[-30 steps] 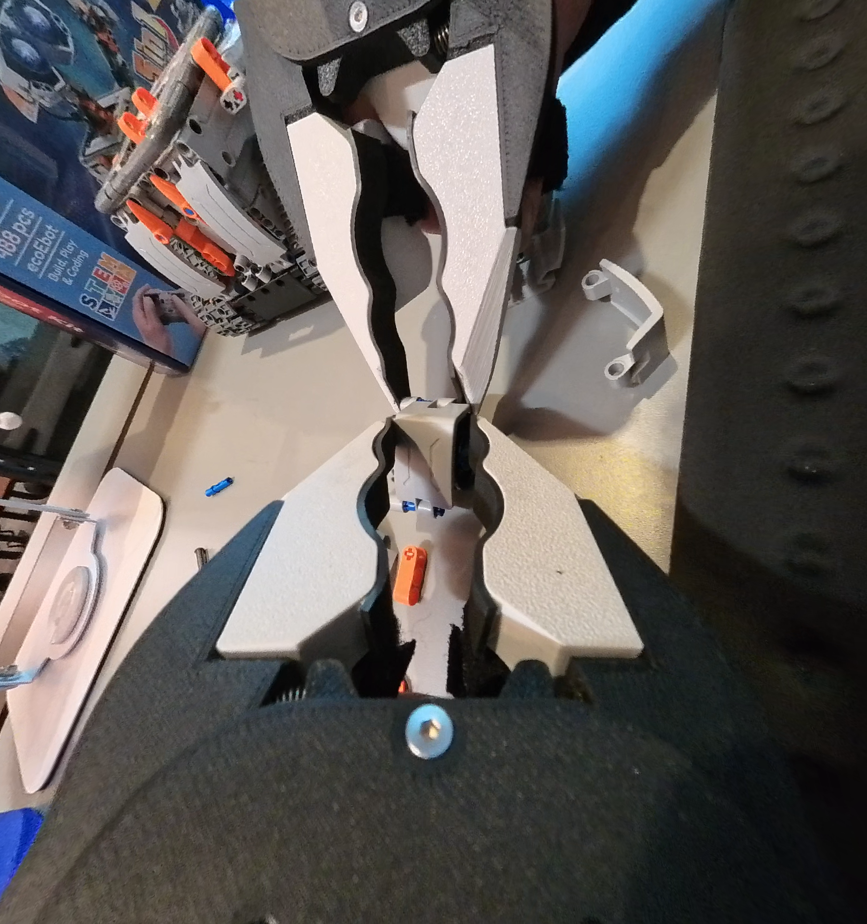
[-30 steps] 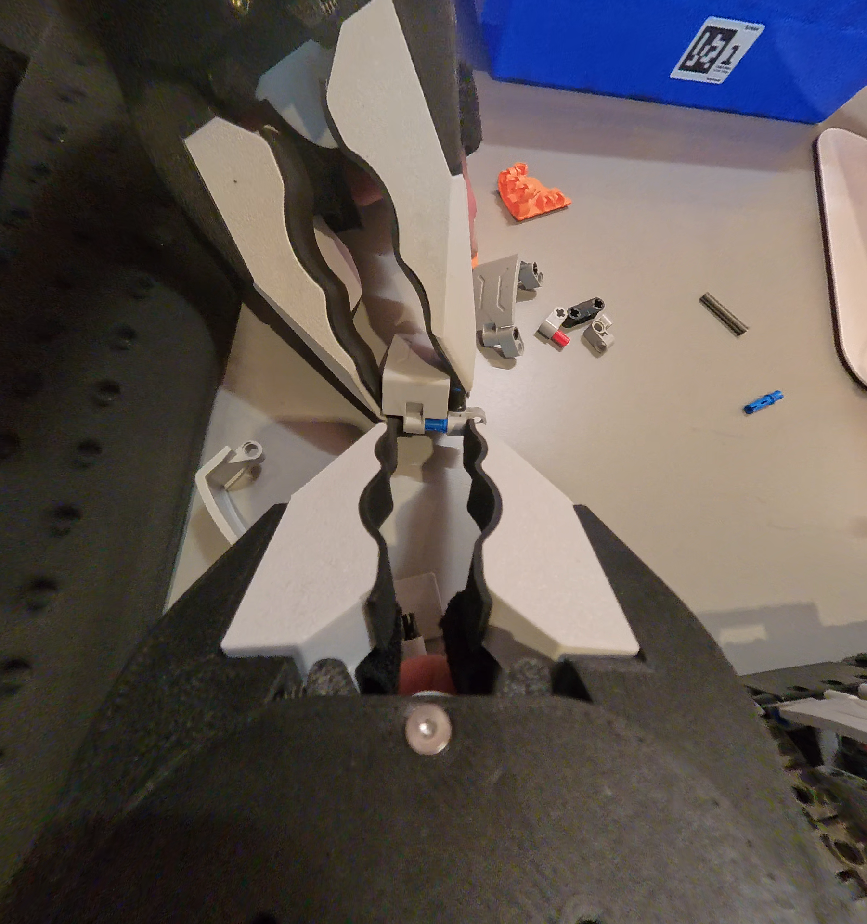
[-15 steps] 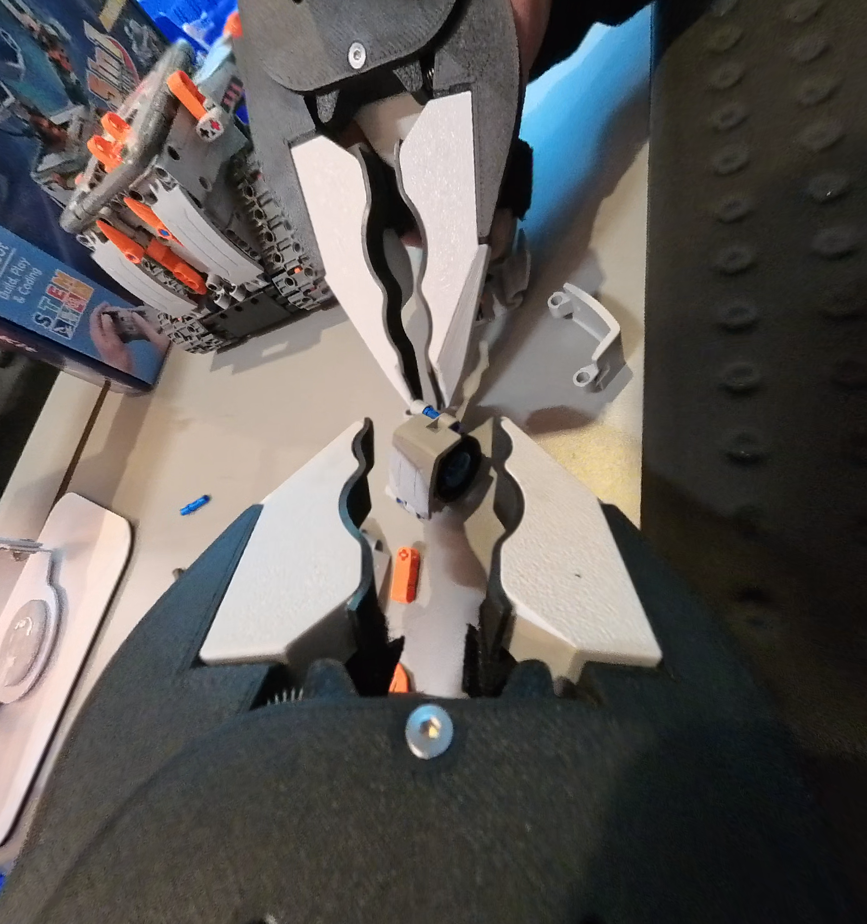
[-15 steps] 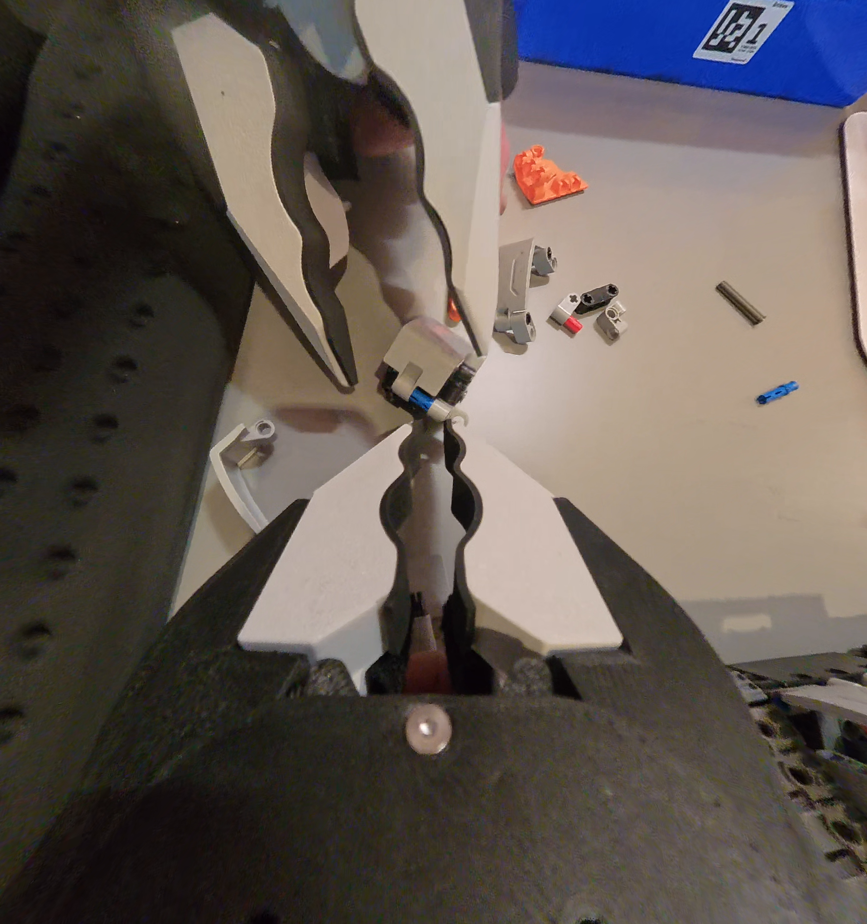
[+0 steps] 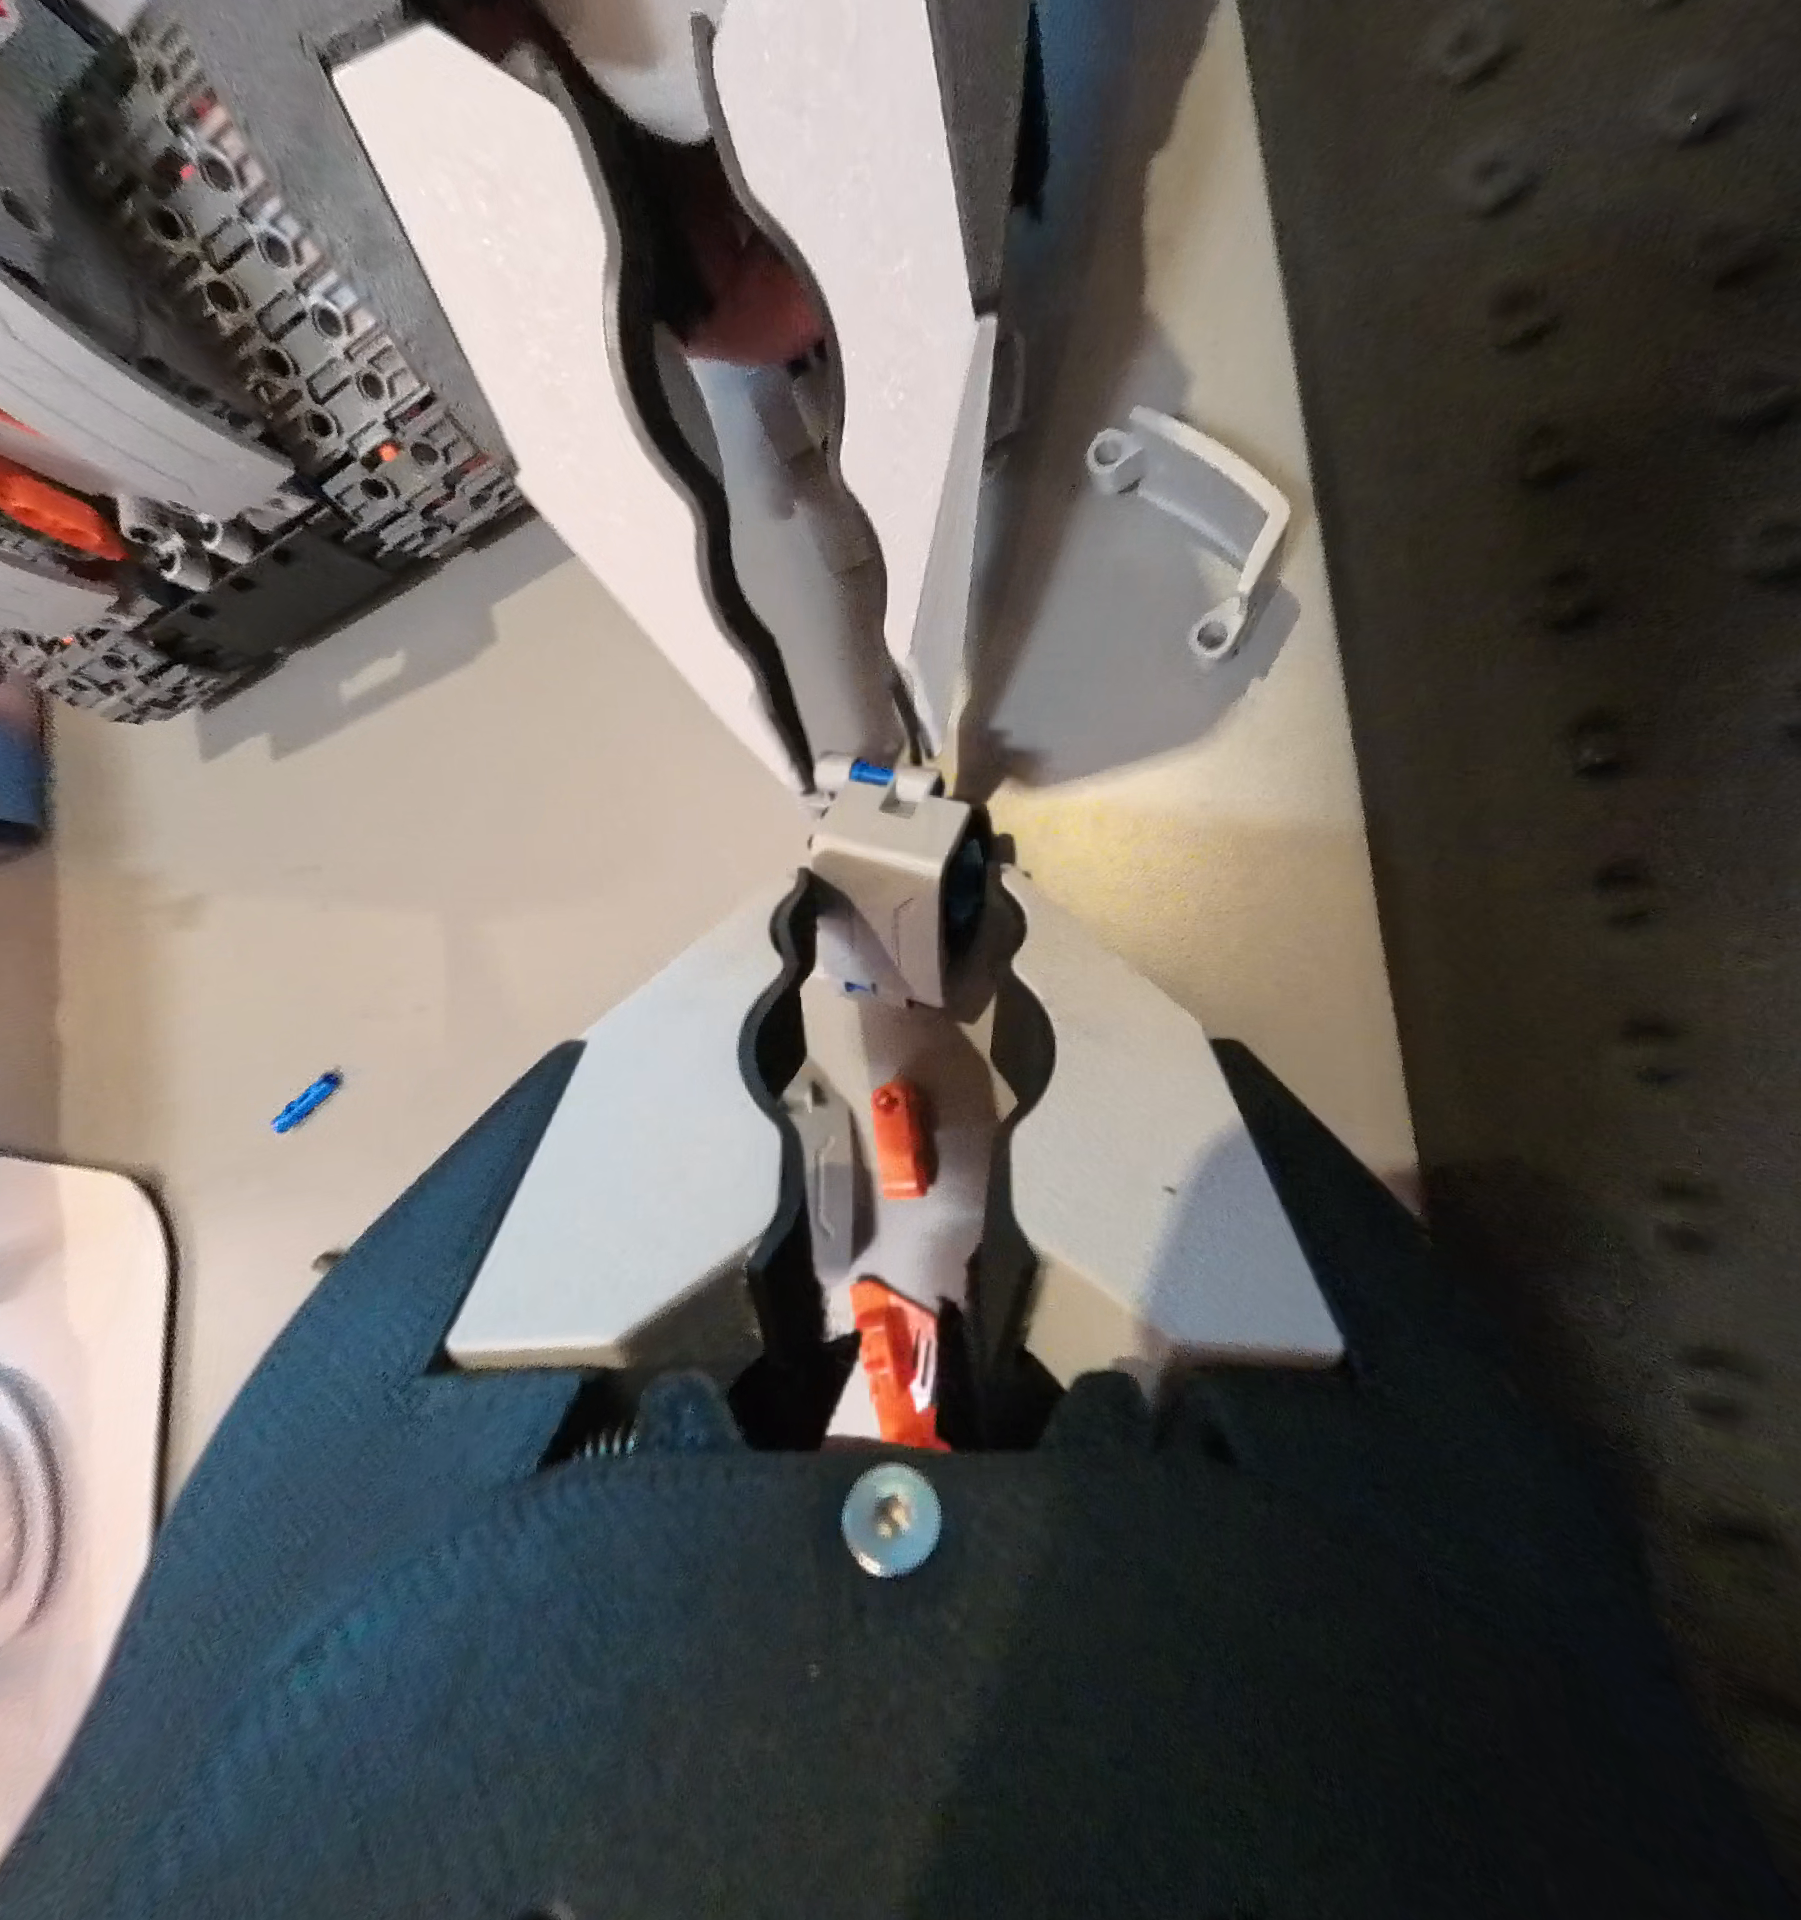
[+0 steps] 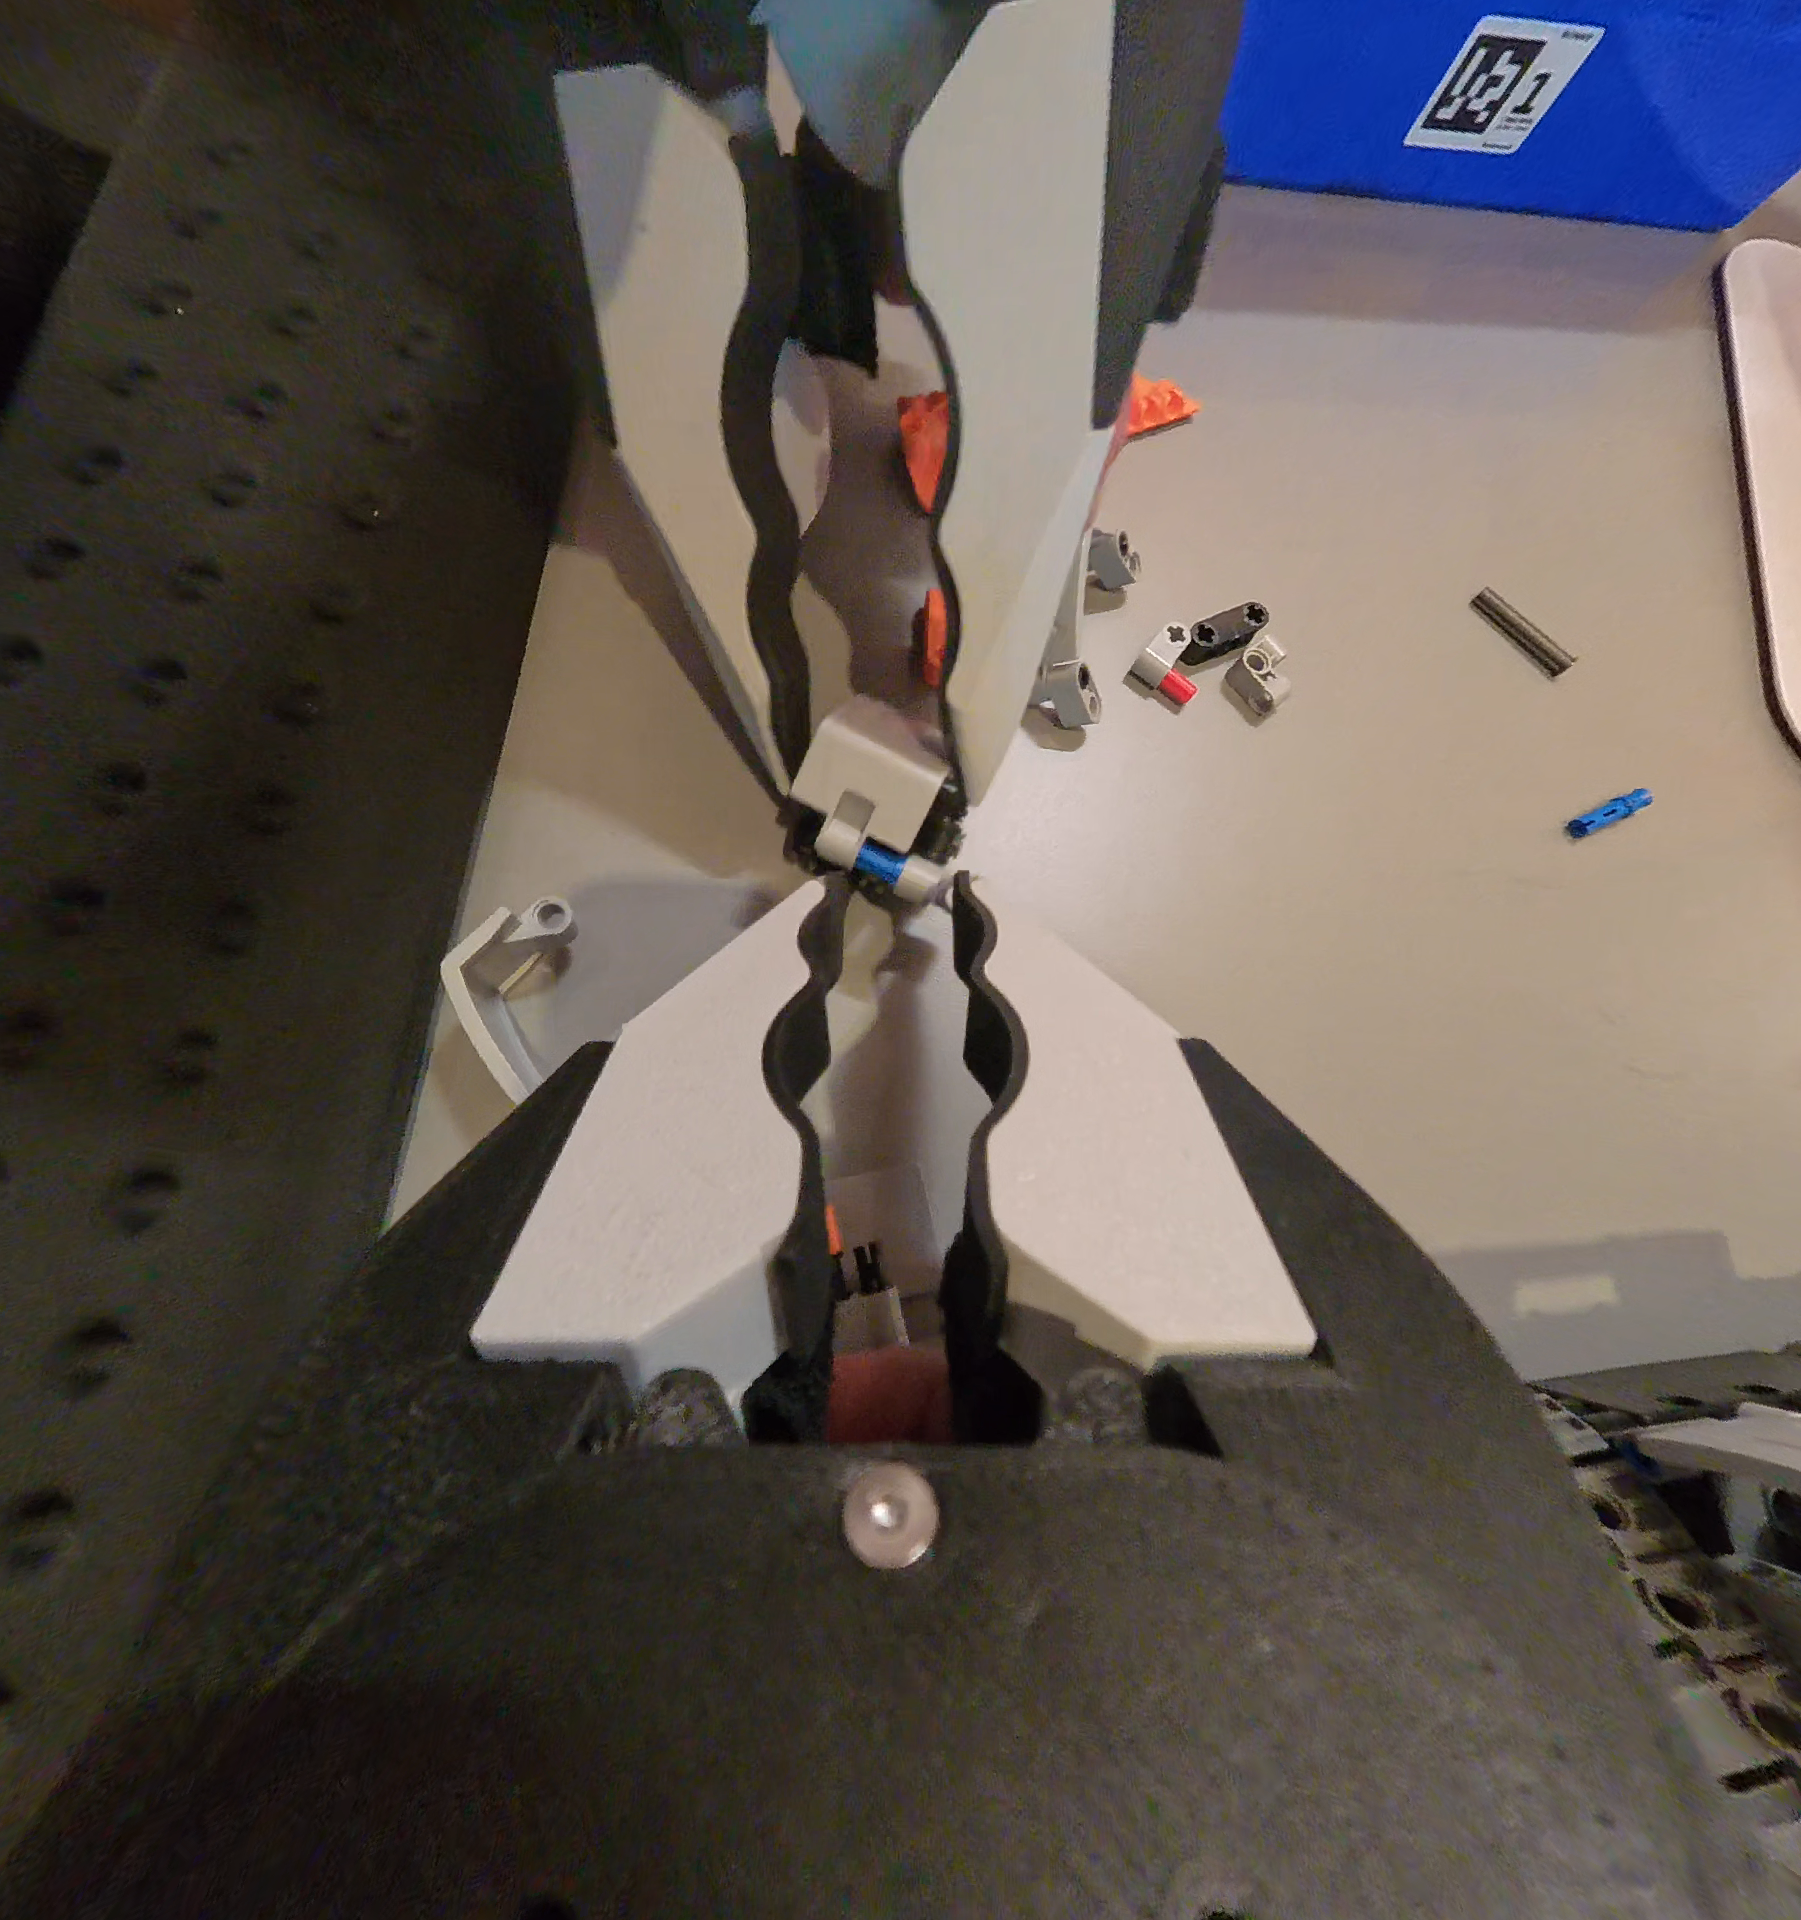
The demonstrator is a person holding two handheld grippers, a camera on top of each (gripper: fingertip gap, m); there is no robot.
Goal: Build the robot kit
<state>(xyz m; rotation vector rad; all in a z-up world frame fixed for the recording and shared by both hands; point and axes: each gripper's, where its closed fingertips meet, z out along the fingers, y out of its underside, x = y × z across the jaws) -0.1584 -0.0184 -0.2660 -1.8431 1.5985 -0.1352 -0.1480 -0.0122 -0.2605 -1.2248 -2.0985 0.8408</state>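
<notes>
A small grey brick assembly point(image 5: 891, 883) with a blue pin point(image 5: 870, 771) on a grey connector hangs above the table between both grippers. My left gripper point(image 5: 896, 904) is shut on the grey block from both sides. My right gripper point(image 5: 873, 774) comes from the opposite side, tip to tip with the left one. In the right wrist view my right gripper point(image 6: 894, 891) has its tips flanking the connector and blue pin point(image 6: 880, 860). It looks shut on that end, the jaws only narrowly apart. The left gripper point(image 6: 875, 790) holds the block point(image 6: 870, 769) just beyond.
A black perforated wall point(image 5: 1602, 727) runs close beside the grippers. On the table lie a curved grey panel point(image 5: 1187, 520), a loose blue pin point(image 6: 1608, 812), small connectors point(image 6: 1213, 655), a black axle point(image 6: 1521, 632) and orange pieces point(image 5: 901, 1138). Around them are a big brick model point(image 5: 200, 416), a blue bin point(image 6: 1498, 104) and a white board point(image 6: 1800, 499). Less than 4 cm separates the two grippers' tips. Left tips and right tips are each some 20 centimetres from the black axle point(image 6: 1521, 632).
Half a second ago my left gripper was open and the block hung tilted from my right gripper. Now the left is shut on the block again, and the right jaws stand slightly wider.
</notes>
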